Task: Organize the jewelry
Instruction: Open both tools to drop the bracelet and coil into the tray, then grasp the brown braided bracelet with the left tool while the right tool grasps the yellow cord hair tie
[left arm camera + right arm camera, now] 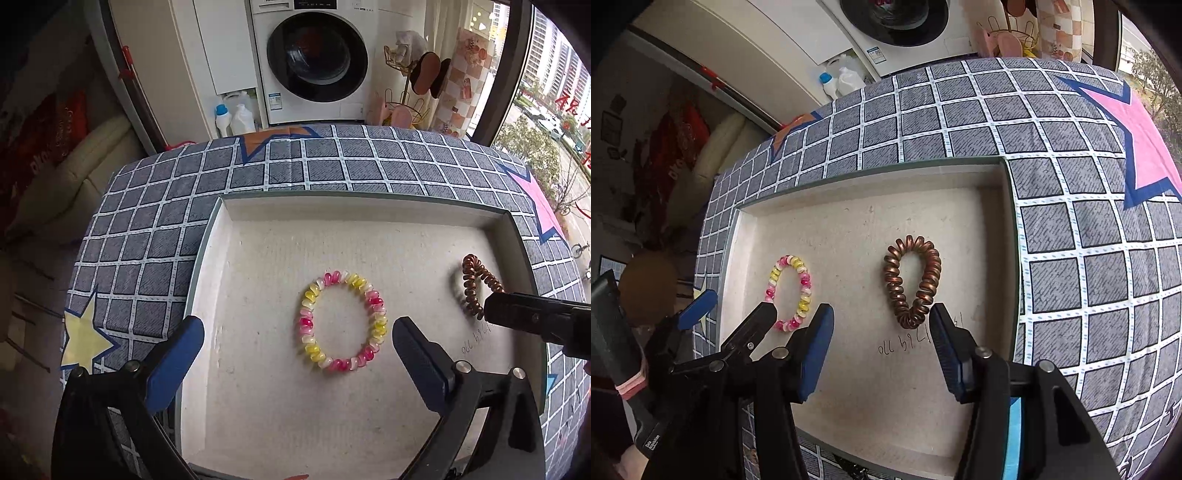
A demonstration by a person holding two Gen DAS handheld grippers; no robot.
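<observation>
A pink, yellow and white spiral ring (342, 321) lies flat in a shallow white tray (236, 214). A brown spiral ring (476, 286) lies to its right in the same tray. My left gripper (297, 343) is open and empty, just short of the pink-yellow ring. My right gripper (882, 332) is open and empty, its fingers straddling the near end of the brown ring (913, 281). The pink-yellow ring (790, 293) and the left gripper (735, 321) show at the left of the right wrist view. The right gripper's finger (532, 317) enters the left wrist view from the right.
The tray (1006, 173) sits on a grey checked cloth with stars (147, 229). Handwriting (905, 341) marks the tray floor. Beyond the table stand a washing machine (314, 59), detergent bottles (232, 118), a rack (410, 85) and a window (546, 92).
</observation>
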